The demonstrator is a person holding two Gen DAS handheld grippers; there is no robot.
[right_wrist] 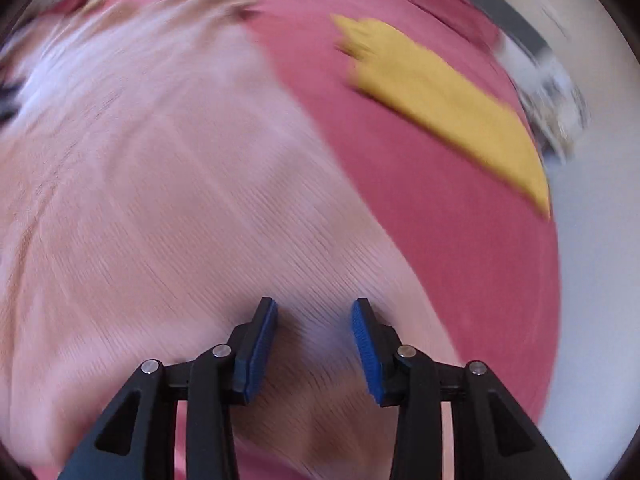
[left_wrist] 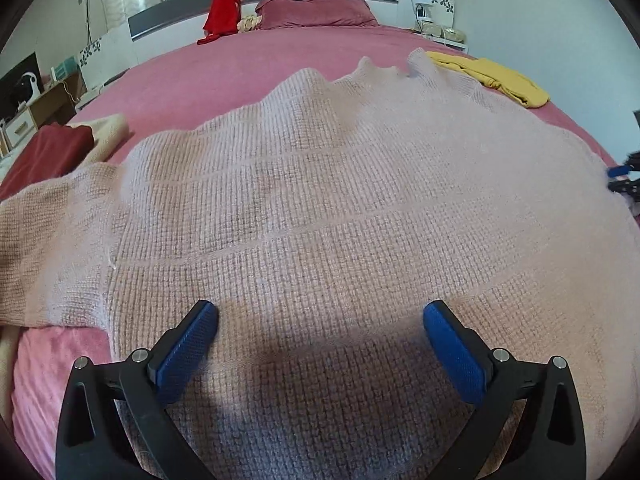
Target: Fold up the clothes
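Hovering both tools over the pink knit sweater (left_wrist: 320,200) spread on the bed (left_wrist: 224,76): left tool (left_wrist: 320,316) wide, right tool (right_wrist: 314,316) narrower, both empty. I should pinch one edge cleanly before folding.

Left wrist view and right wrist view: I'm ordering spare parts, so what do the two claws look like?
Both match: the left claw and right claw have matte black angular plastic linkages with round silver pins, and flat blue textured finger pads. No cables, markings or sleeves show.
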